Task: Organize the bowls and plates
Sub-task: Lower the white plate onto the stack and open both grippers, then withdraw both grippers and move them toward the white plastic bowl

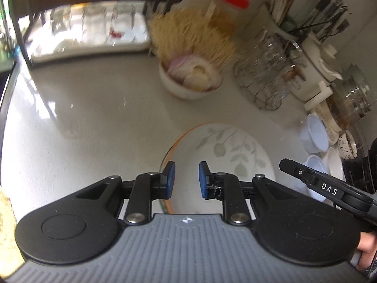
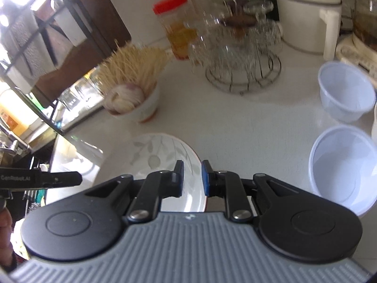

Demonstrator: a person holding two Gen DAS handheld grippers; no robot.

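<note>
A white plate with a grey leaf pattern and orange rim [image 1: 223,151] lies on the pale counter, also in the right wrist view [image 2: 155,155]. My left gripper [image 1: 185,179] hovers over its near left edge, jaws open and empty. My right gripper [image 2: 192,178] hovers over its right edge, jaws a little apart and empty. Two pale blue plastic bowls [image 2: 344,165] [image 2: 346,92] stand to the right of the plate; they show in the left wrist view [image 1: 314,135] beside a white bowl [image 1: 334,165].
A bowl with onion and garlic [image 1: 190,80] and a bundle of sticks [image 1: 190,33] stand behind the plate. A wire rack of glasses [image 1: 266,75], a red-lidded jar [image 2: 175,26], white pots [image 2: 306,23] and utensils line the back. A tray of glasses [image 1: 89,26] is far left.
</note>
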